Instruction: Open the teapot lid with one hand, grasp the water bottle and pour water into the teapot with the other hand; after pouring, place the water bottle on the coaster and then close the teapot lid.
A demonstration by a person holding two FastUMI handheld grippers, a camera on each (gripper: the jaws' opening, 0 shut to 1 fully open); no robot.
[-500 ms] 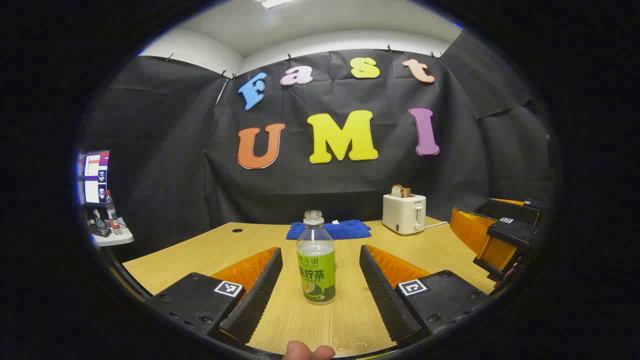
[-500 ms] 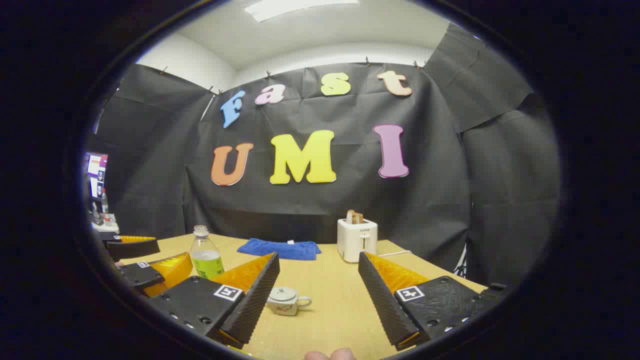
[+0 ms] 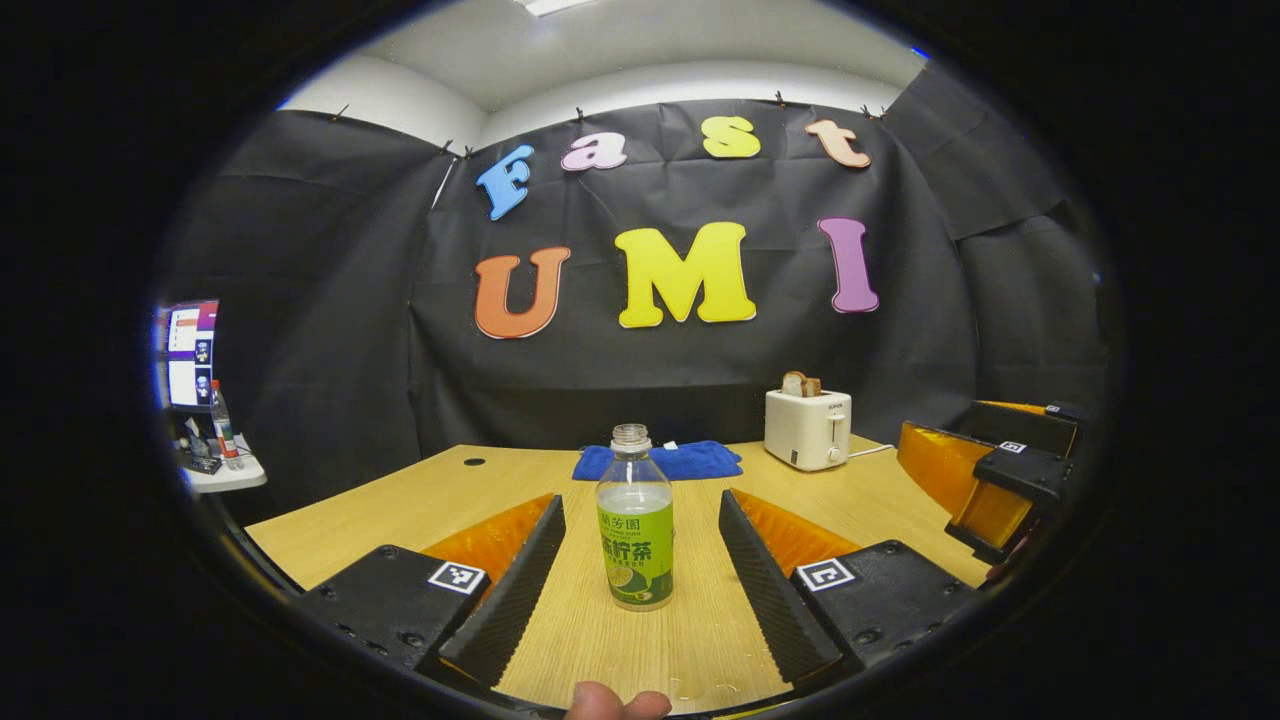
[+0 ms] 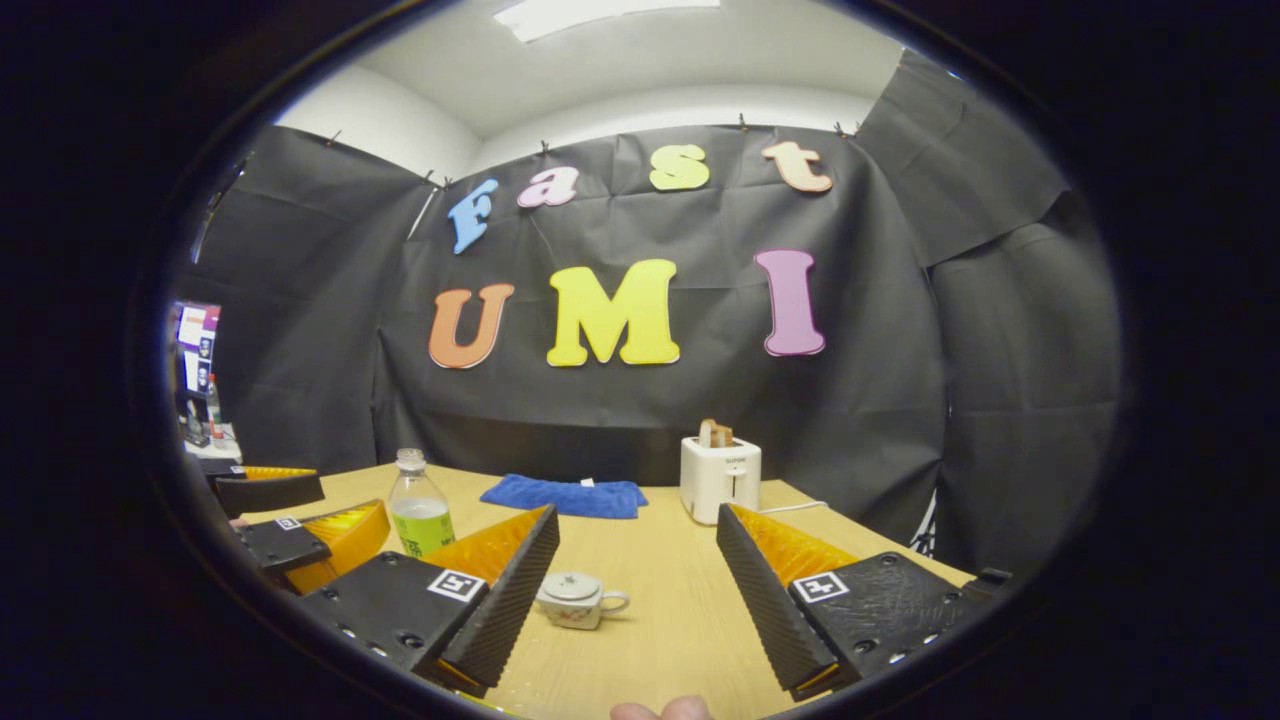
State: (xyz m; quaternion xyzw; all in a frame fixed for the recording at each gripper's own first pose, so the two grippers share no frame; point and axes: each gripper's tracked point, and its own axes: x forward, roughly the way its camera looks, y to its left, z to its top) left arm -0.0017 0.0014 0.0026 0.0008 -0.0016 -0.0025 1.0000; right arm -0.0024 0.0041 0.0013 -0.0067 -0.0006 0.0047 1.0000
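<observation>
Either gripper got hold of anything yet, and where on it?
Nothing held. The left gripper is open with the water bottle upright between its jaws, untouched. The right gripper is open too, short of the lidded teapot.

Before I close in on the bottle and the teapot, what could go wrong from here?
The uncapped clear plastic bottle with the green label stands upright between the open fingers of the left gripper; a nudge from one finger could tip it and spill. The small white ceramic teapot, lid on, sits close to the right gripper's left finger rather than midway, so closing now might knock it aside.
</observation>
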